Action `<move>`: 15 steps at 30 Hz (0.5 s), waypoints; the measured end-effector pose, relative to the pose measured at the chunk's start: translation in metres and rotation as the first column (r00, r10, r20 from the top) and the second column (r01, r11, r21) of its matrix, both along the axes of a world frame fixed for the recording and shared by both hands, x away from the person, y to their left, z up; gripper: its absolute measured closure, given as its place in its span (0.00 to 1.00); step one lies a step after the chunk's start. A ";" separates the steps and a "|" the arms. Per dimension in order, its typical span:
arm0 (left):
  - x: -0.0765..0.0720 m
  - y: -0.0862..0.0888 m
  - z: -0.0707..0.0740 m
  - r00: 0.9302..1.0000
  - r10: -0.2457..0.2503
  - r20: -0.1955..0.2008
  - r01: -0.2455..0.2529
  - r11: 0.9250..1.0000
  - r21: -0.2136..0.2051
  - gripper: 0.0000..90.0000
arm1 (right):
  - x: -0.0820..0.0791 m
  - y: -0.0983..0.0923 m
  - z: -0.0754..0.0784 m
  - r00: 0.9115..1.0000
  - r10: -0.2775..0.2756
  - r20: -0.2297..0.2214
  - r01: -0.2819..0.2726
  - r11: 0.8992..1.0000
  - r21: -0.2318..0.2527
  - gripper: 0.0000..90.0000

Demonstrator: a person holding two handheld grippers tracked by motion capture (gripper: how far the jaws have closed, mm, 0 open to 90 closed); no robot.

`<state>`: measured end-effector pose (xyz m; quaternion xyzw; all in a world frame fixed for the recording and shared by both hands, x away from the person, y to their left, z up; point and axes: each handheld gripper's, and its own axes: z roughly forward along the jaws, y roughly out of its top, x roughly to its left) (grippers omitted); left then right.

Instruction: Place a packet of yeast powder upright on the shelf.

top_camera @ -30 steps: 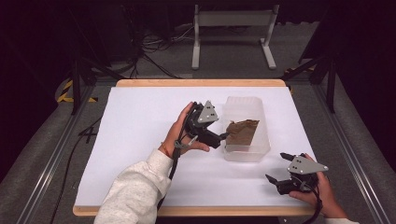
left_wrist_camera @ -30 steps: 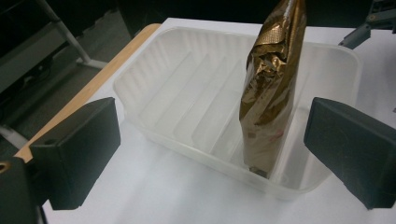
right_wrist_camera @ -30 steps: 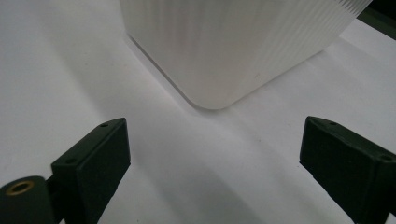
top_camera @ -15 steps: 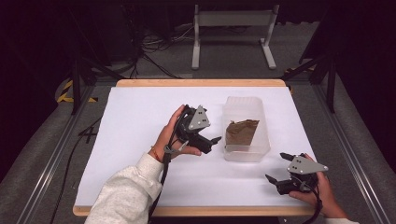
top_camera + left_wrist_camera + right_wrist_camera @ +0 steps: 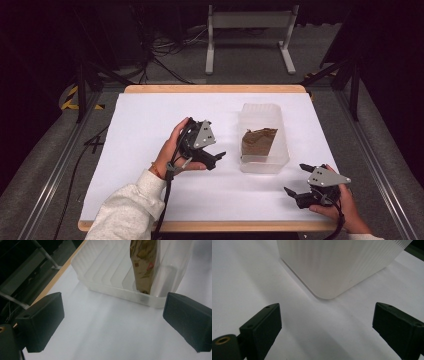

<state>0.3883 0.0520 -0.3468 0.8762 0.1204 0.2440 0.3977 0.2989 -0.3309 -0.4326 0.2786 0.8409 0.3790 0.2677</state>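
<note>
A brown packet is found standing on edge inside the translucent tub on the white surface, apparently propped by the tub's ribs. The left hand-held gripper is held just beside the tub, spread and empty. The right hand-held gripper, likewise spread, is parked near the tub's corner.

left gripper jaws wide, right gripper jaws wide
</note>
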 end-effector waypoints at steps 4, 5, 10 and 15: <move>0.000 0.010 -0.006 1.000 0.009 0.002 -0.009 1.000 0.010 0.06 | 0.000 0.000 0.000 1.000 0.001 0.001 -0.001 1.000 0.000 0.10; 0.000 0.011 -0.008 1.000 0.011 0.003 -0.011 1.000 0.015 0.06 | 0.000 0.000 0.000 1.000 0.001 0.001 -0.001 1.000 0.000 0.10; 0.000 0.024 -0.016 0.999 0.045 -0.014 -0.044 0.999 0.029 0.06 | 0.000 0.000 0.000 1.000 0.001 0.000 -0.001 1.000 -0.001 0.10; -0.001 0.038 -0.025 0.997 0.073 -0.032 -0.072 0.997 0.038 0.06 | 0.000 0.000 0.000 1.000 0.001 0.003 -0.001 1.000 -0.001 0.10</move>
